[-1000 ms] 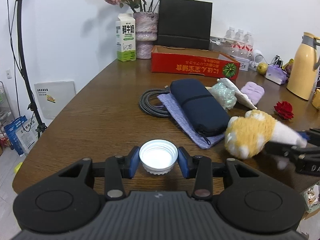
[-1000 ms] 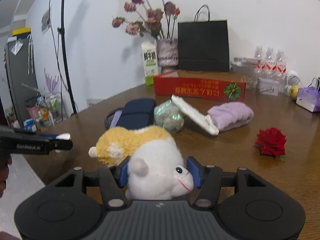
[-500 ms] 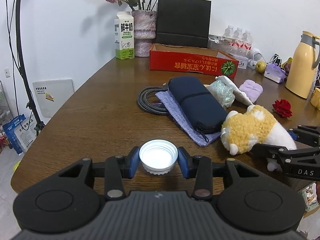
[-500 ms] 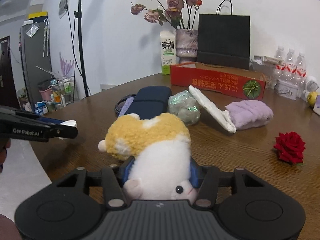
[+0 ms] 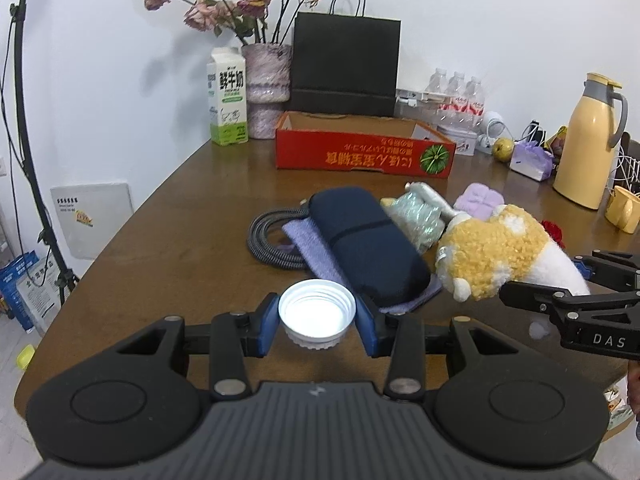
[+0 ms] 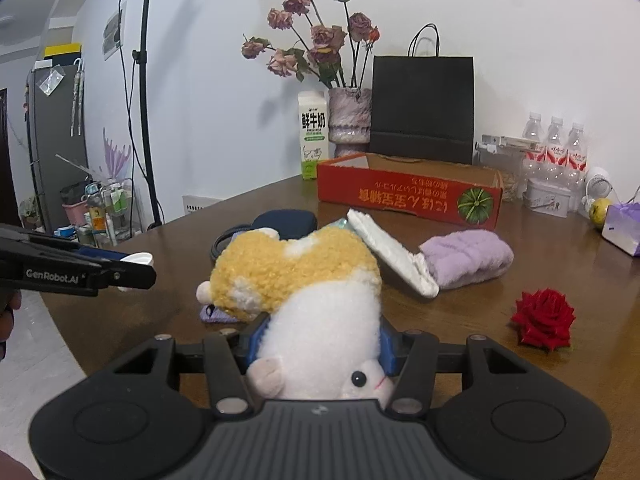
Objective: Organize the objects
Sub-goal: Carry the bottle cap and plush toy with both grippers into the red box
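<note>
Left wrist: left hand-held gripper (image 5: 317,320) clamps white cap (image 5: 317,312) | right hand-held gripper (image 6: 320,344) squeezes plush toy (image 6: 304,280)

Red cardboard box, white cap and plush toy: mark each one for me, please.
red cardboard box (image 5: 364,158), left wrist view, on its printed front wall.
white cap (image 5: 317,311), left wrist view, on its hollow inside.
plush toy (image 6: 320,280), right wrist view, on its back where the yellow fur meets the white.
</note>
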### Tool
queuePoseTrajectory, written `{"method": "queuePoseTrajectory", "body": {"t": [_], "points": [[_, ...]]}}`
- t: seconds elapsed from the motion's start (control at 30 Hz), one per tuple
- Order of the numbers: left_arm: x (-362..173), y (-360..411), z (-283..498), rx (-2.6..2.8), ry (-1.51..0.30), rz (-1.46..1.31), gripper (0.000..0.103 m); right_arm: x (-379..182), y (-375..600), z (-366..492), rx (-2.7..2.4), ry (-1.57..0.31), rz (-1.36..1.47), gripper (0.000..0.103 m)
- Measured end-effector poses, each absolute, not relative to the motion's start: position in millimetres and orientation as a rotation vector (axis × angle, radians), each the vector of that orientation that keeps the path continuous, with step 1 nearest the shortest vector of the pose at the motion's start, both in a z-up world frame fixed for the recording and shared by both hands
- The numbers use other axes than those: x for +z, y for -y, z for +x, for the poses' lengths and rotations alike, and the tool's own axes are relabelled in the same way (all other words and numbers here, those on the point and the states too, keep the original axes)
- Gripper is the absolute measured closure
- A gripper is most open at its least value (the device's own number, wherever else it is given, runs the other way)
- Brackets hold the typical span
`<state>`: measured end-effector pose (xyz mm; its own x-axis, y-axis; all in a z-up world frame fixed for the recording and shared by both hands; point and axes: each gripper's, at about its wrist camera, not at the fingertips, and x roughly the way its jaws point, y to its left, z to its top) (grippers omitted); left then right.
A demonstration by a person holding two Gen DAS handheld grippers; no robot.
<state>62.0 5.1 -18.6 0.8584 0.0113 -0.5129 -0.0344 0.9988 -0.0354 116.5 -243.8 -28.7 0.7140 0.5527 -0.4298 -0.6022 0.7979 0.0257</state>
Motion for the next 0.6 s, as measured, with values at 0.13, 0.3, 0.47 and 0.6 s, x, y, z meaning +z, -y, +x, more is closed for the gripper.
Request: {"method": "queuePoseTrajectory", "body": {"t": [0.13,0.3,0.47,0.6], "points": [[-10,-3,73,0.011,-0.522,-0.042,0.062,-20,244,123,0.635,-0.419,-0.117,0.052],[-2,-2,91,-0.005,-0.512,-0.052,0.062,-9,245,135,0.613,-0.400,-0.113,0.051],[5,-1,113,-0.024,-0.509,-0.067,0.062,-1,246,150,0.601,-0.392,-0.104,0.051],[13,0,133,-0.034,-0.501,-0.064,0.062,4,245,165,0.589,-0.394,-0.097,0.051]]}}
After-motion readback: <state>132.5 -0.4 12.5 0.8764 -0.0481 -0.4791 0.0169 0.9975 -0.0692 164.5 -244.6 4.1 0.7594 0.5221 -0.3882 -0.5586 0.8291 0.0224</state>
